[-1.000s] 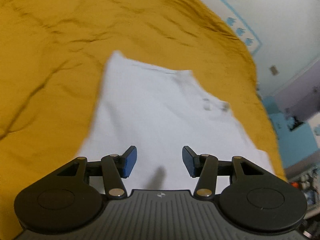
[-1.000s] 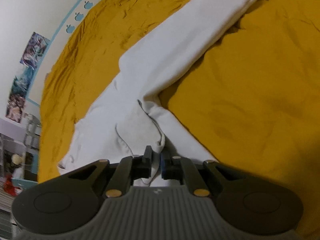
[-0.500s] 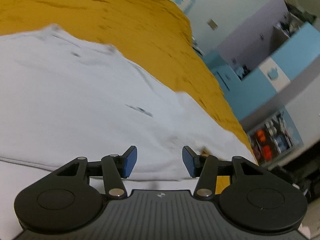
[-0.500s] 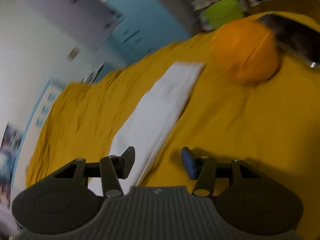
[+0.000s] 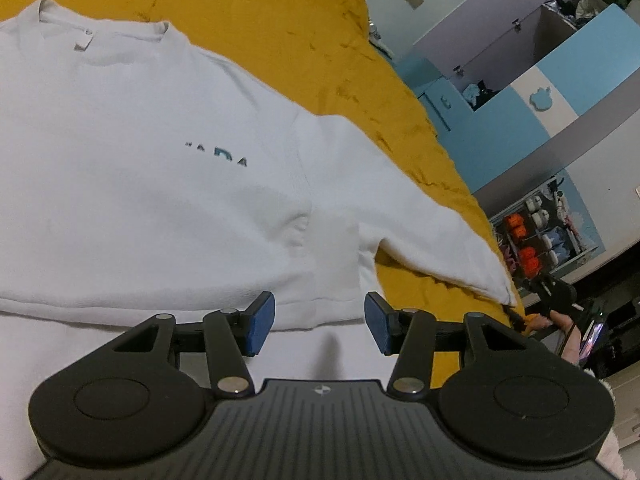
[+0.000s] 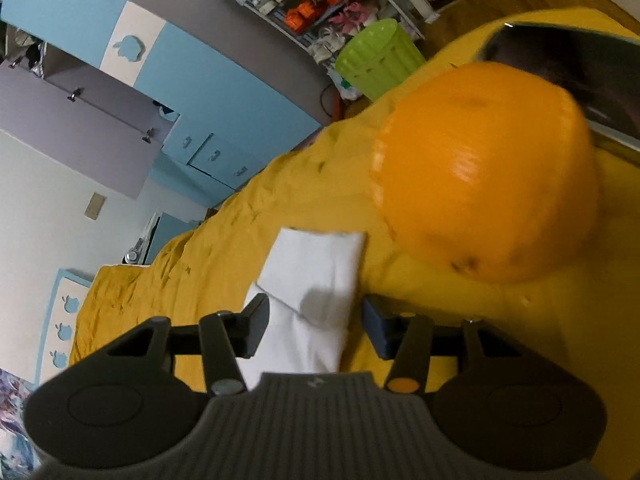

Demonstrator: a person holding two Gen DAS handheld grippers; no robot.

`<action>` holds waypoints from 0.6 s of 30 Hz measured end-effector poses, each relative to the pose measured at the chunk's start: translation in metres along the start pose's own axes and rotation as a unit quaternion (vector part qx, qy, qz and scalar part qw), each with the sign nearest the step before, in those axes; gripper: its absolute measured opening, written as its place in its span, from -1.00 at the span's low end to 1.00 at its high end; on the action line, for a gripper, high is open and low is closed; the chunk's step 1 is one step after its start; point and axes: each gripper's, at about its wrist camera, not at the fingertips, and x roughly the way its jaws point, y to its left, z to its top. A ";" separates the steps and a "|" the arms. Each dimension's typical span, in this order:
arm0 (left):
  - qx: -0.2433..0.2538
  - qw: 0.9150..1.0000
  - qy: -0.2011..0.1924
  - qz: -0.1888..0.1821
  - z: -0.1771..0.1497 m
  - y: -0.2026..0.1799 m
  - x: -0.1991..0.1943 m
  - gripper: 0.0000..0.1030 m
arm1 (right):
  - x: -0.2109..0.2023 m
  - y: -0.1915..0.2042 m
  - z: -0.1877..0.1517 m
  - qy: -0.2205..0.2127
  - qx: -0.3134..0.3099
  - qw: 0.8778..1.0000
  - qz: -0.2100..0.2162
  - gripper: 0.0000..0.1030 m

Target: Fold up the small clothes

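The white sweatshirt (image 5: 152, 168) is lying front-up on the mustard bedspread (image 5: 280, 20), collar away from the person, hem already doubled up — likely so the sleeves can go in next. The left gripper (image 5: 319, 322) is hovering over that hem, claw wide, holding nothing. Moving right: one sleeve (image 5: 420, 216) is trailing toward the bed's edge, cupboards (image 5: 540, 80) beyond. The right gripper (image 6: 315, 326) is closing, jaws straddling the other white sleeve (image 6: 320, 276) but not pinching yet. An orange ball-like object (image 6: 488, 172) is crowding that side.
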 end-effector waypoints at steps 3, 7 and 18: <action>0.001 1.000 0.011 0.002 -0.001 0.003 0.009 0.12 | 0.011 0.003 0.002 0.010 -0.018 1.000 -0.002 -0.82; 0.004 1.000 0.018 -0.002 -0.001 0.005 0.015 0.19 | 0.004 0.001 0.008 0.006 -0.028 1.000 0.012 -0.96; -0.026 0.999 -0.047 -0.010 0.008 0.032 -0.057 0.19 | -0.089 0.113 -0.034 0.026 -0.135 0.970 0.200 -0.97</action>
